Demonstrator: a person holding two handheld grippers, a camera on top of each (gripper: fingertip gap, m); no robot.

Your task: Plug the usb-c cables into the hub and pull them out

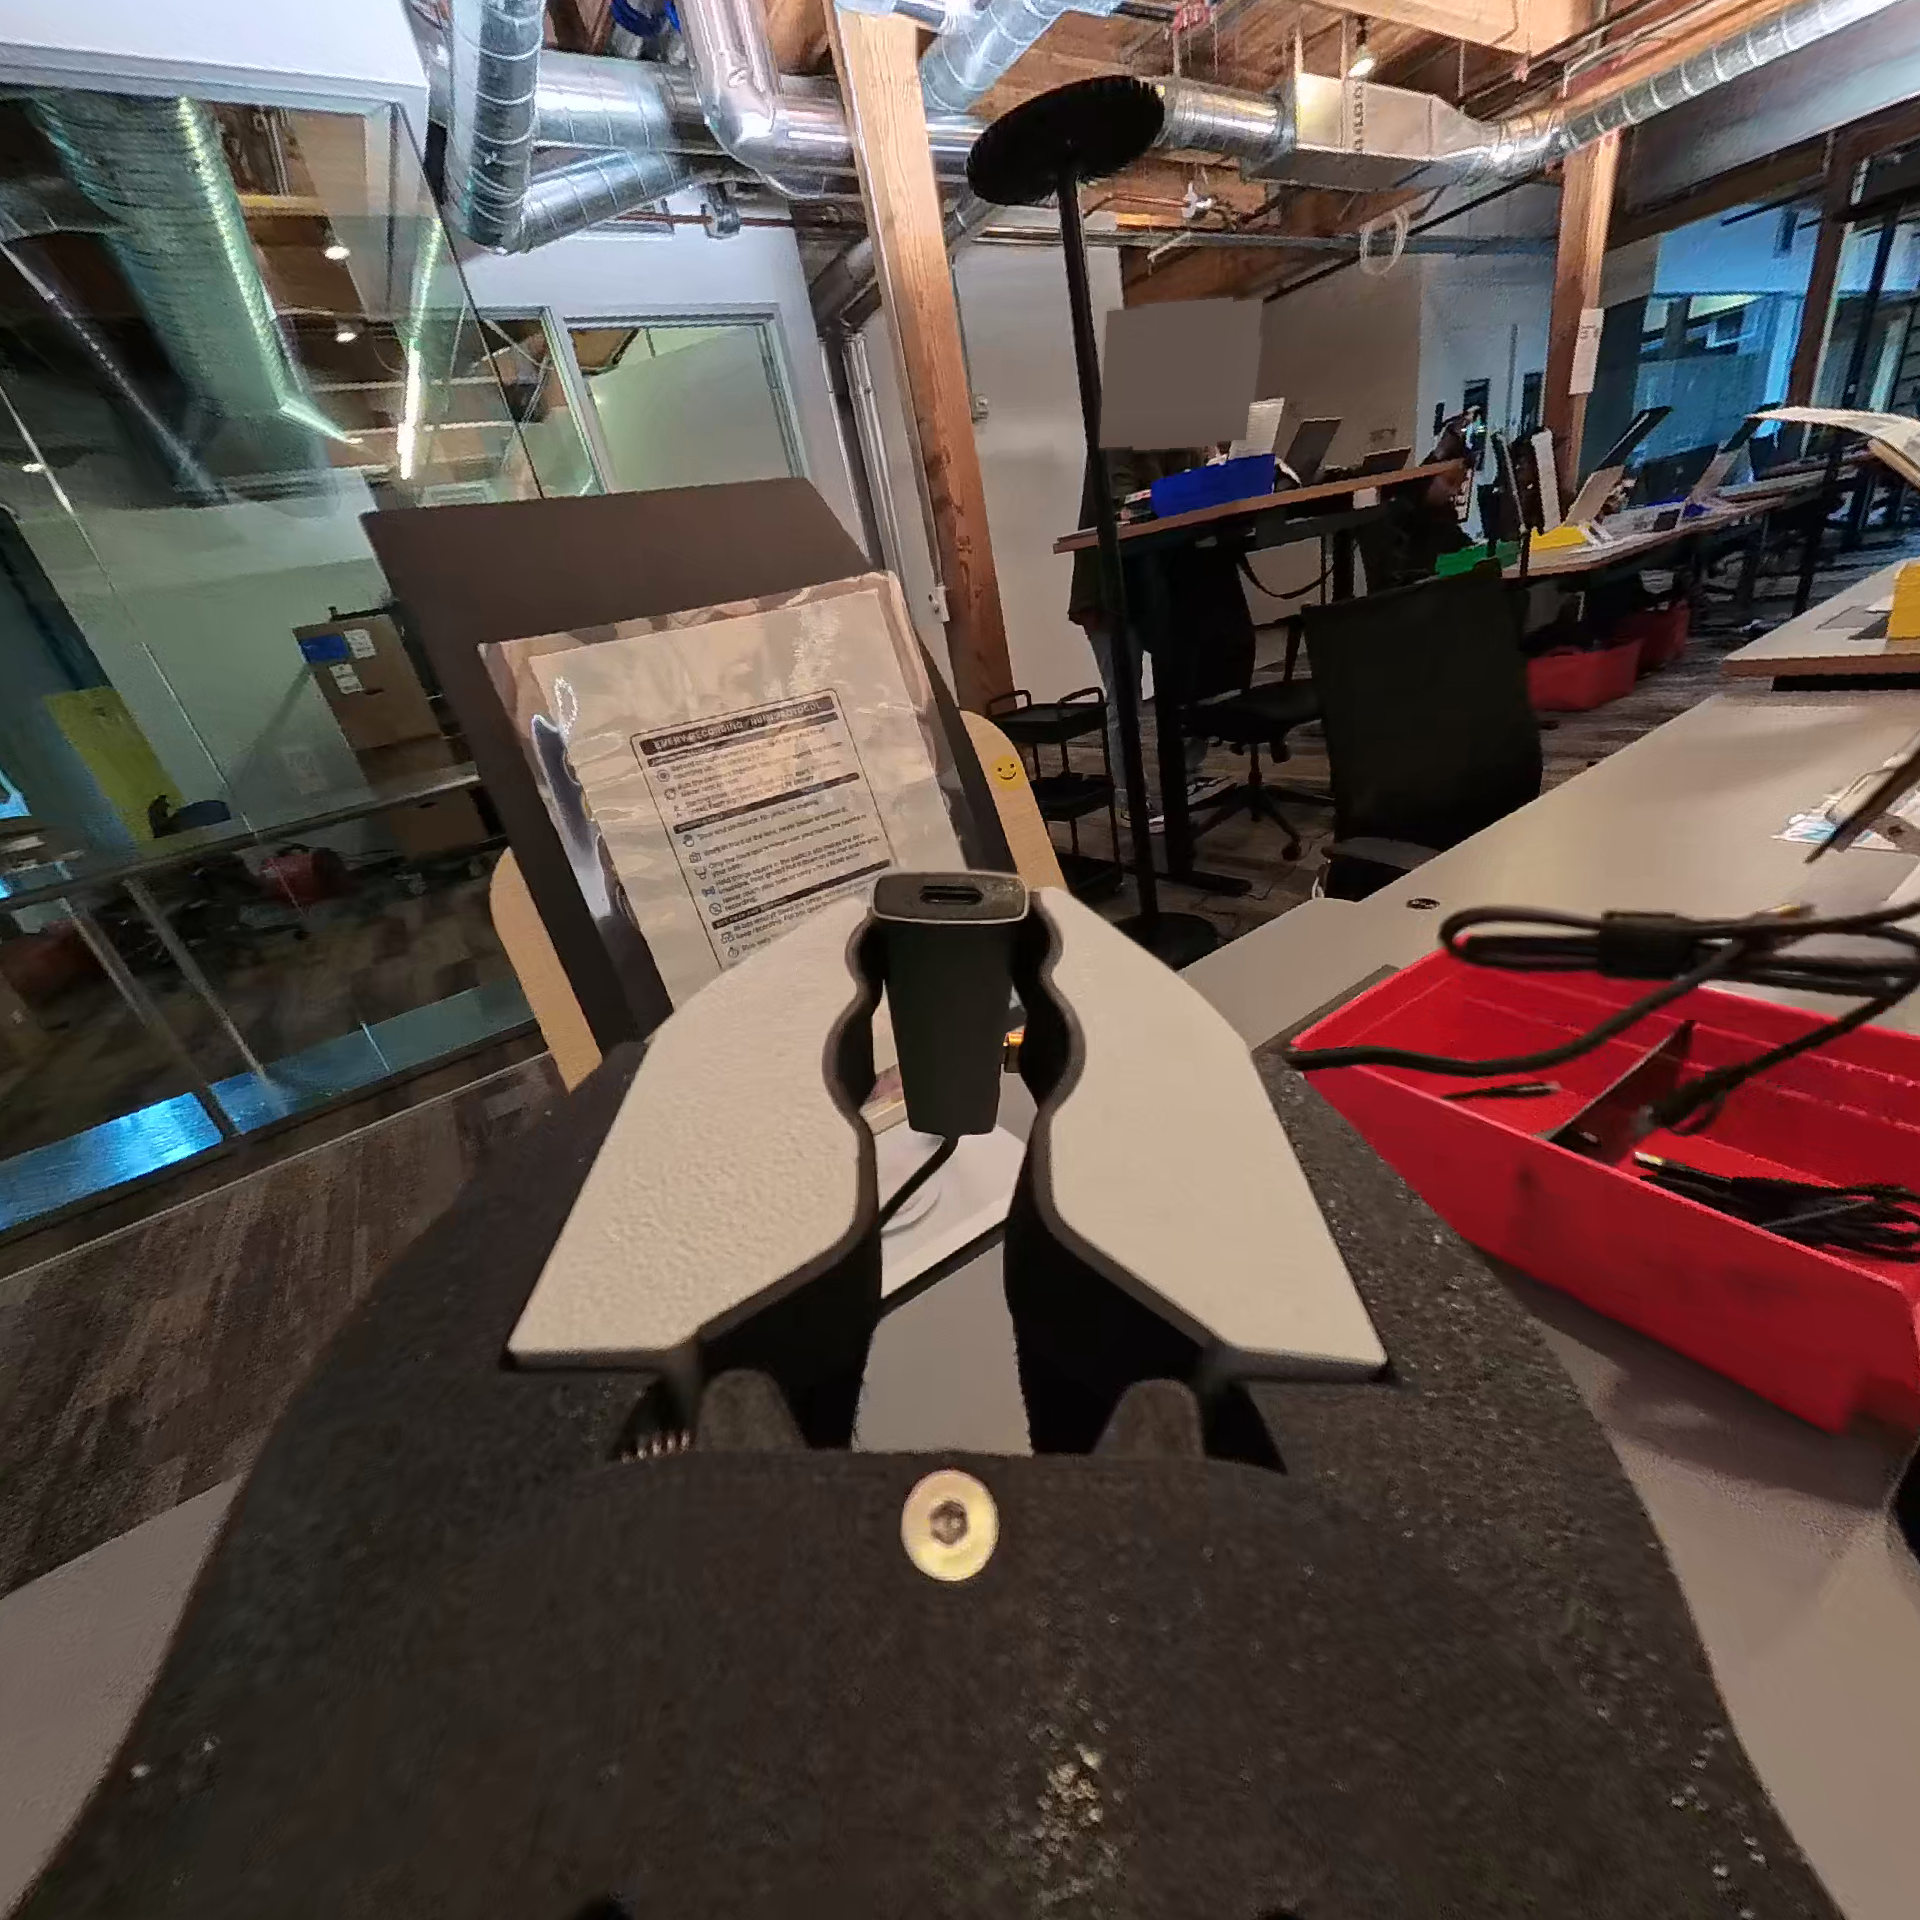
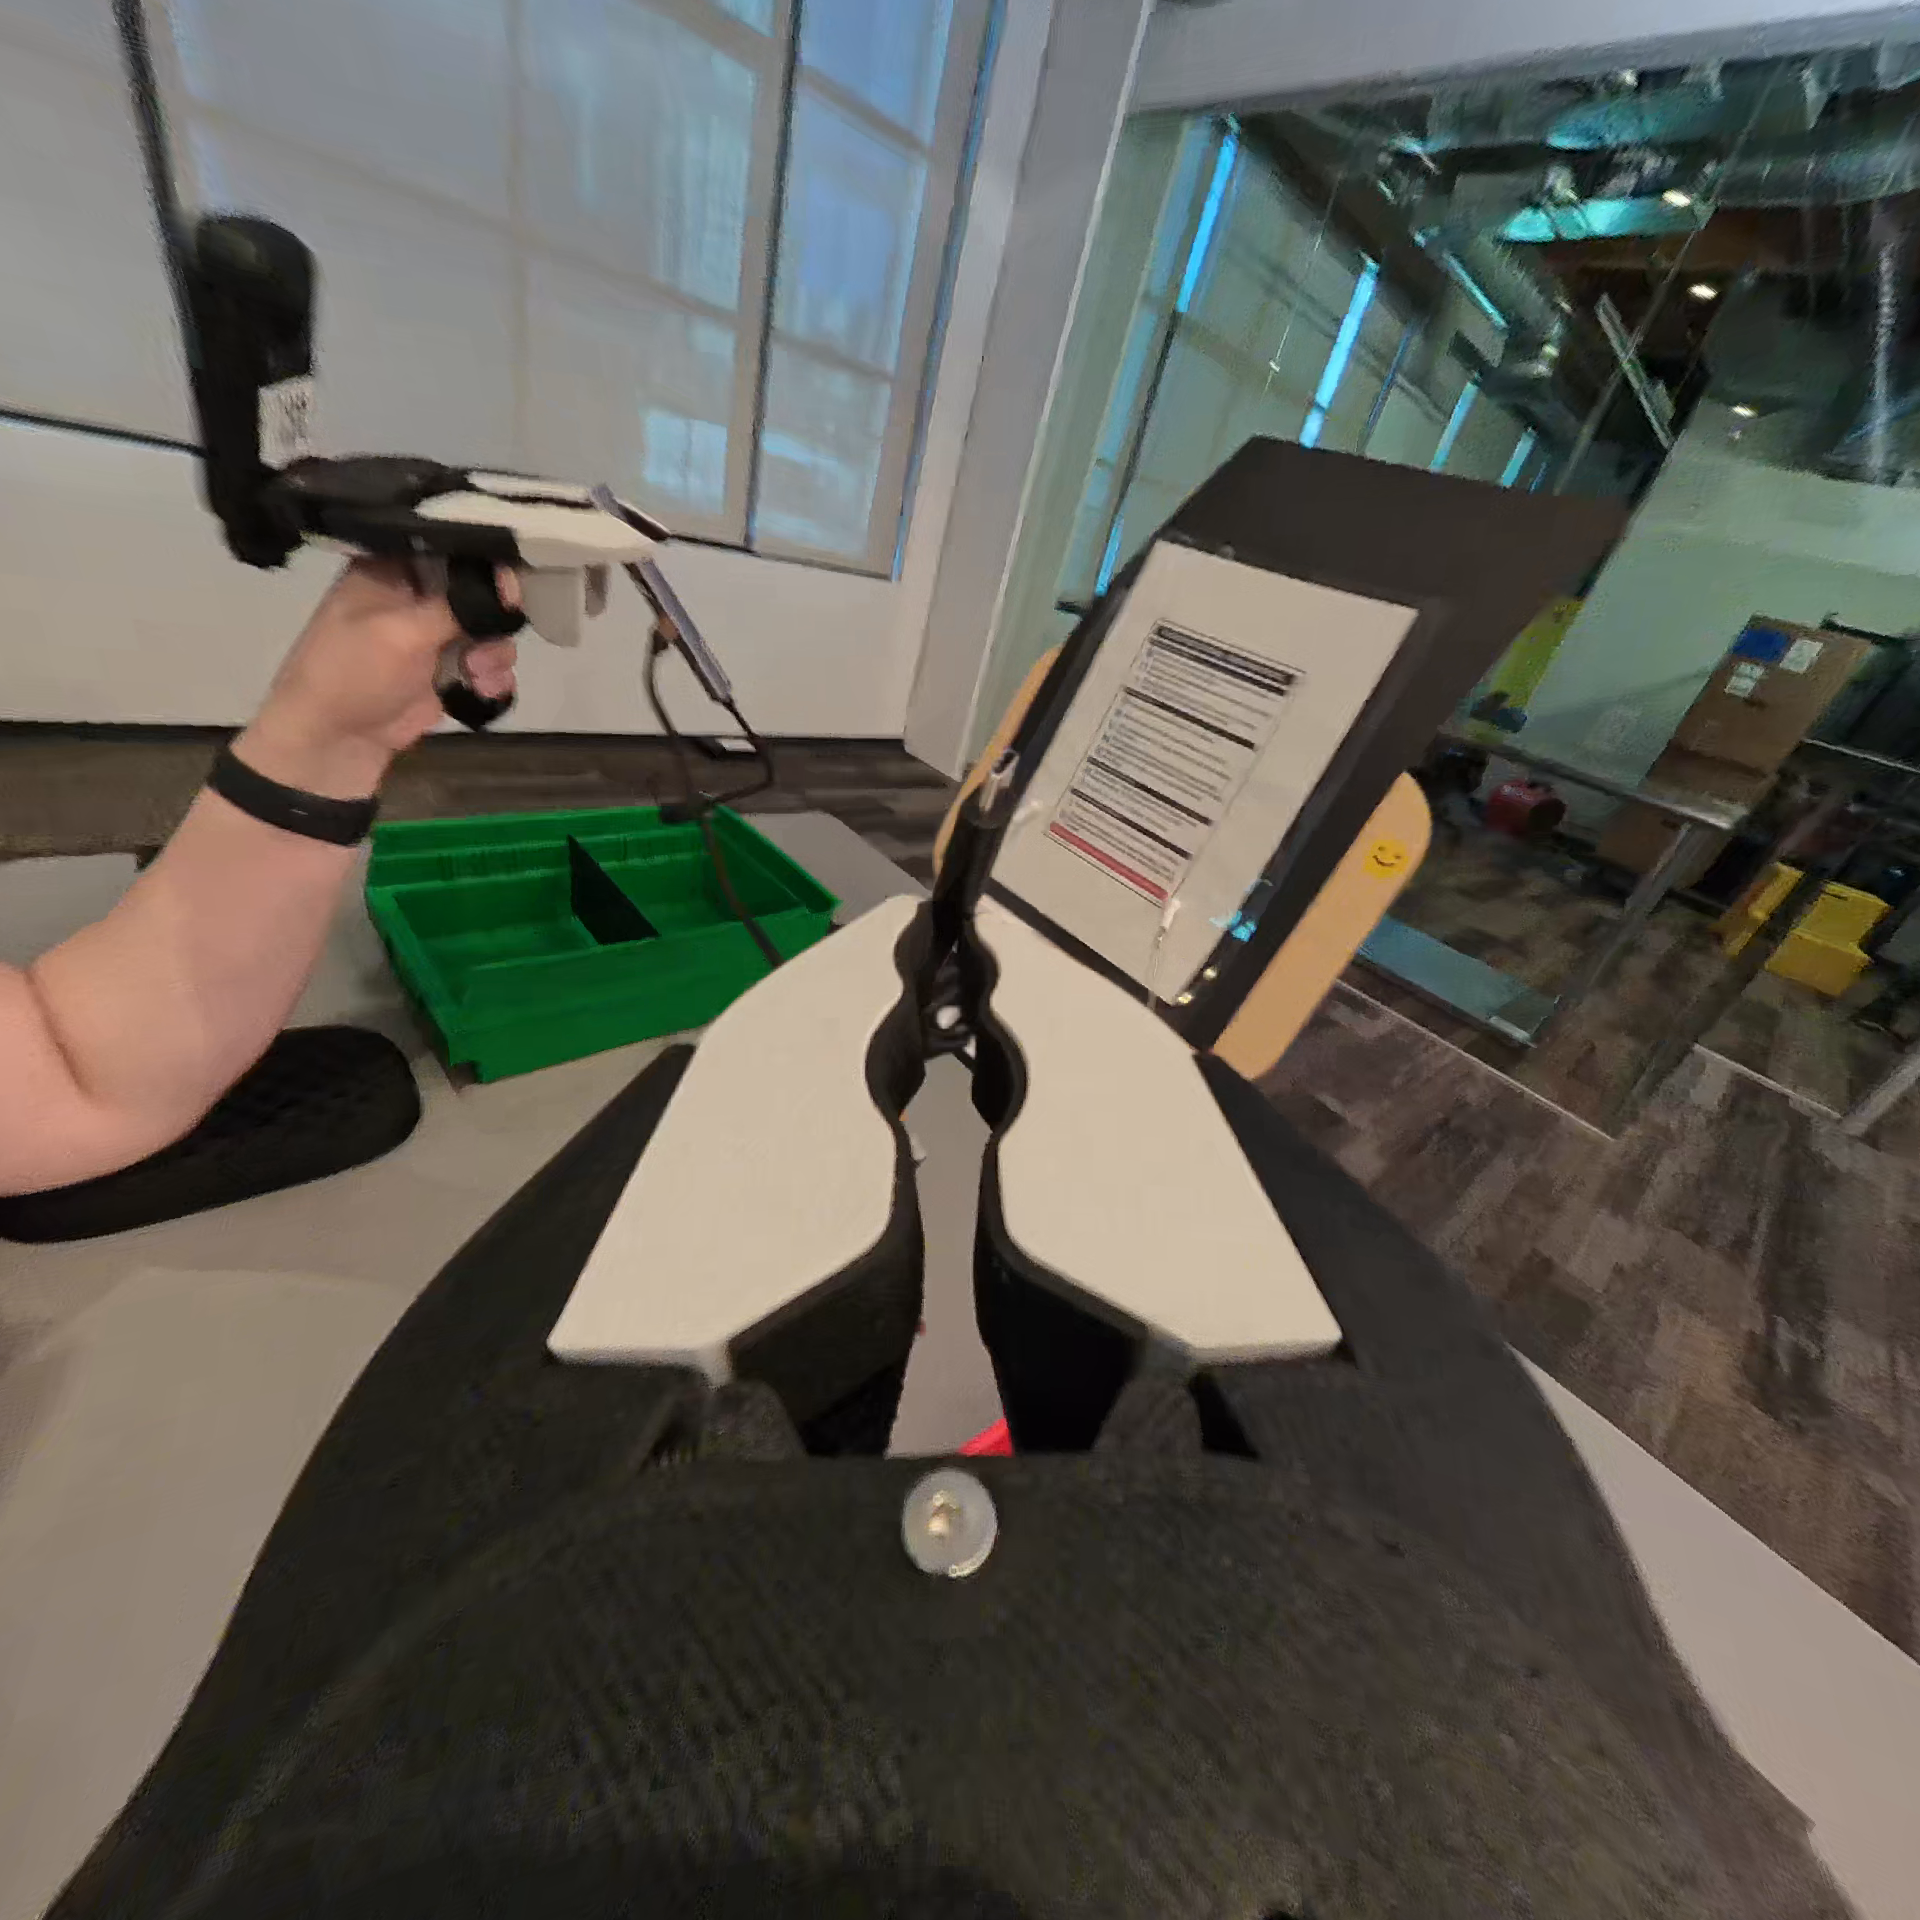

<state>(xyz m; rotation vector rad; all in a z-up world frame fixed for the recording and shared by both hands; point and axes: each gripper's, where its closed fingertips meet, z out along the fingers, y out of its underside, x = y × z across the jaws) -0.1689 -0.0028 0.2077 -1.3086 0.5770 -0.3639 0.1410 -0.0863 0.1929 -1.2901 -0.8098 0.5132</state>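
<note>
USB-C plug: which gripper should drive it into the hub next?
Probably the right gripper: its fingers already pinch the thin black cable, metal plug forward. The left gripper holds the dark grey hub, port exposed.

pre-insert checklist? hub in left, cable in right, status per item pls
1. Left gripper shut on hub: ok.
2. Hub's end port showing and unblocked: ok.
3. Right gripper shut on cable: ok.
4. Plug sticking out past the fingertips: ok.
5. Plug lined up with the port: not ok, they are held well apart.
6. Plug undamaged: cannot tell, blurred.
</note>
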